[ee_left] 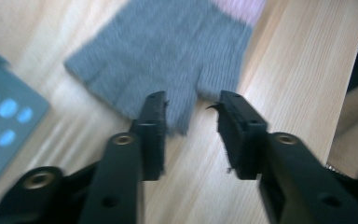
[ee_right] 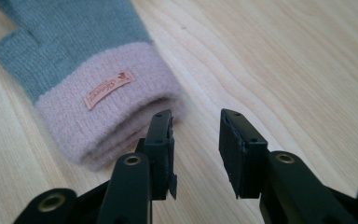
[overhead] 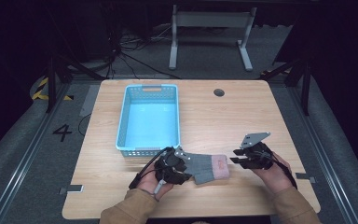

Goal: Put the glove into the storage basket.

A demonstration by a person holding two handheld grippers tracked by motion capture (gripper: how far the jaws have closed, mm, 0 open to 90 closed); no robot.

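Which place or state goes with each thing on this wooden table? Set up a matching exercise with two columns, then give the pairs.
Things:
1. grey knitted glove with a pink cuff
2. light blue plastic basket
3. left gripper
4. right gripper

Places or states:
A. stands with nothing inside it, on the far left part of the table
B. open, its jaws at the glove's finger end, nothing pressed between them
C. lies flat between the two grippers
D. open, its jaws beside the pink cuff, over bare wood

Pairs: 1-C, 2-A, 3-B, 4-D
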